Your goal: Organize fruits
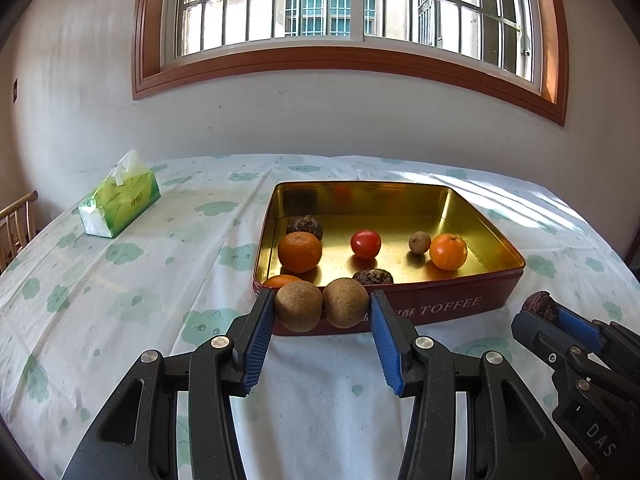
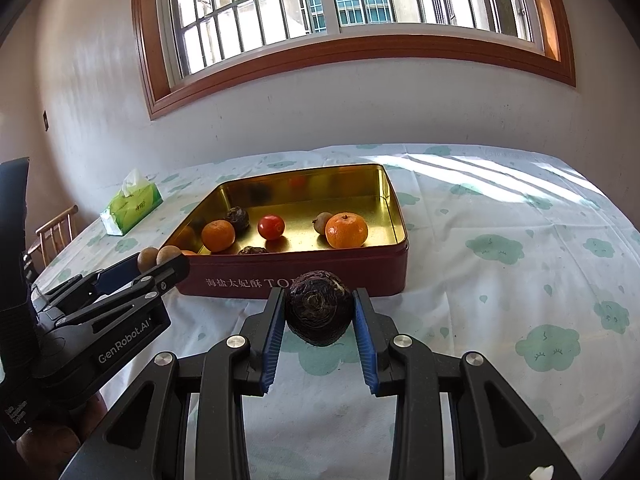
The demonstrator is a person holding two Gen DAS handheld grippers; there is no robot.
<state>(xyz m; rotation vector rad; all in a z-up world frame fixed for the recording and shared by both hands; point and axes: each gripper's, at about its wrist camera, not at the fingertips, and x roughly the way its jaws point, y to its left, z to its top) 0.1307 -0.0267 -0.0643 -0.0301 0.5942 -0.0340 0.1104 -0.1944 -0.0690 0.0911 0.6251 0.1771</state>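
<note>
My left gripper (image 1: 322,308) is shut on two joined brown longans (image 1: 321,306), held just before the near wall of the red toffee tin (image 1: 460,304). My right gripper (image 2: 319,312) is shut on a dark water chestnut (image 2: 319,307) in front of the tin (image 2: 360,276). Inside the tin lie two mandarins (image 1: 300,251) (image 1: 448,251), a red tomato (image 1: 365,243), a small longan (image 1: 419,242) and two dark water chestnuts (image 1: 305,225) (image 1: 373,277). A third orange fruit (image 1: 282,281) shows at the tin's near left corner. The right gripper also shows in the left wrist view (image 1: 544,310).
A green tissue pack (image 1: 119,205) lies at the table's far left. A wooden chair (image 1: 16,224) stands beyond the left edge. The table carries a white cloth with green cloud prints (image 2: 520,264). A wall with a barred window stands behind.
</note>
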